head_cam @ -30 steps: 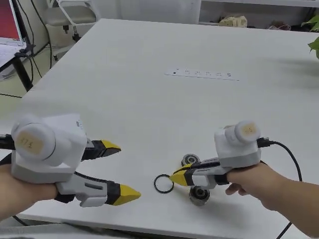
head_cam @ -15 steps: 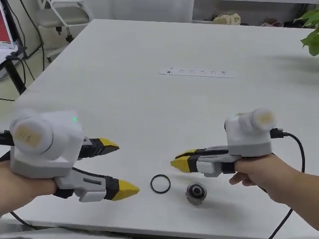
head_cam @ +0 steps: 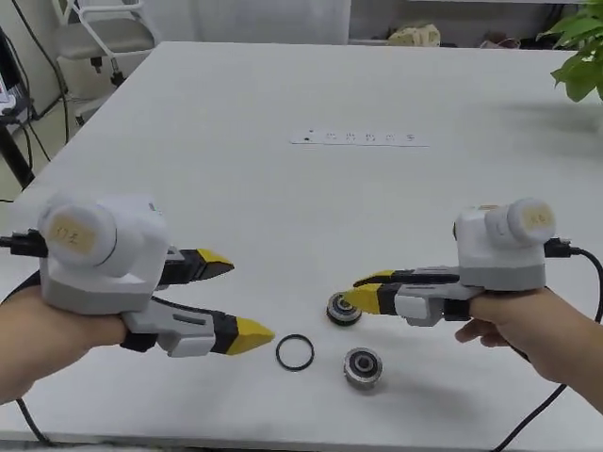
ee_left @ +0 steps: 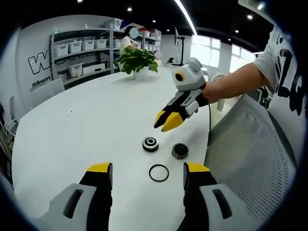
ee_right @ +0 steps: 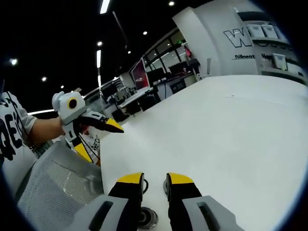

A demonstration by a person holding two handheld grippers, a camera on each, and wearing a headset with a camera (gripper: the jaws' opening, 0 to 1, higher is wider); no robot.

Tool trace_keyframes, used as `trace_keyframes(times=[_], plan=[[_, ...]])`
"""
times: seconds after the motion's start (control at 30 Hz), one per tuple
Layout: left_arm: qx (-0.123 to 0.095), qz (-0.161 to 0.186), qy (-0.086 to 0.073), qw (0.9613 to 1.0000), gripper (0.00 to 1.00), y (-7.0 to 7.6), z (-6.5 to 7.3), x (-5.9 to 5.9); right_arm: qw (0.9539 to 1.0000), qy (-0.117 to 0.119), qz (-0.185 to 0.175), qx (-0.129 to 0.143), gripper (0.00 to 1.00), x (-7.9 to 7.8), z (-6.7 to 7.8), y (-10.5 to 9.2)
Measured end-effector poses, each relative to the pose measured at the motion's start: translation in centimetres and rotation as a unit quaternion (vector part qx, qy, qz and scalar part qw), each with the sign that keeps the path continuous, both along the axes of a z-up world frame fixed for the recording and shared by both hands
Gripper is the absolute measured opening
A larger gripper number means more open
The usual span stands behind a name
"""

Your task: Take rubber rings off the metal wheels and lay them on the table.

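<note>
Left claw (head_cam: 245, 298) gapes, right claw (head_cam: 367, 288) barely parted; thin black ring (head_cam: 277, 353) lies flat.

There's one black rubber ring (head_cam: 295, 353) off and lying flat on the table, a thin loose circle just ahead of the left gripper (head_cam: 247, 298). In the left gripper view it sits dead centre between the two jaws. Two small round metal wheels lie flat just past it. The first wheel (head_cam: 343, 310), silver at the rim, sits just beside the tips of the right gripper (head_cam: 358, 290). The second wheel (head_cam: 362, 366), looking darker round its edge, lies near that gripper, on the person's side of it. Ring and wheels all lie apart.
</note>
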State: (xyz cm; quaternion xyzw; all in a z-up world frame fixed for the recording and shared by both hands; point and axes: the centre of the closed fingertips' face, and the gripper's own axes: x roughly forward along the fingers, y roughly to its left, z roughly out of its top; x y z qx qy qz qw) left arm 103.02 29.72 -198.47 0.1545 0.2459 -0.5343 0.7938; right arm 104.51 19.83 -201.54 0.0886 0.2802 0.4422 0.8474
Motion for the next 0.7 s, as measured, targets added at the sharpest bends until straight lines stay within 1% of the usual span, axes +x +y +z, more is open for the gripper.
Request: trace_keyframes(times=[0.07, 0.2, 0.4, 0.57, 0.7], plan=[[-0.002, -0.001, 0.002, 1.0, 0.56, -0.3, 0.0, 0.1, 1.0, -0.002, -0.004, -0.003, 0.17, 0.0, 0.0, -0.4], [0.002, -0.01, 0.0, 0.9999, 0.56, -1.1, 0.0, 0.4, 0.9999, -0.009, -0.01, -0.007, 0.19, 0.1, 0.3, -0.9], [-0.001, -0.014, 0.001, 0.9999, 0.55, -2.0, 0.0, 1.2, 0.9995, -0.02, -0.022, -0.011, 0.21, 0.3, 0.5, -1.7], [0.002, -0.018, 0.001, 0.9998, 0.55, -2.5, -0.1, 1.6, 0.9991, -0.024, -0.027, -0.02, 0.22, 0.1, 0.3, -2.3], [0.004, -0.024, 0.003, 0.9997, 0.54, -3.1, -0.4, 1.9, 0.9987, -0.029, -0.027, -0.033, 0.23, 0.1, -0.2, -2.7]])
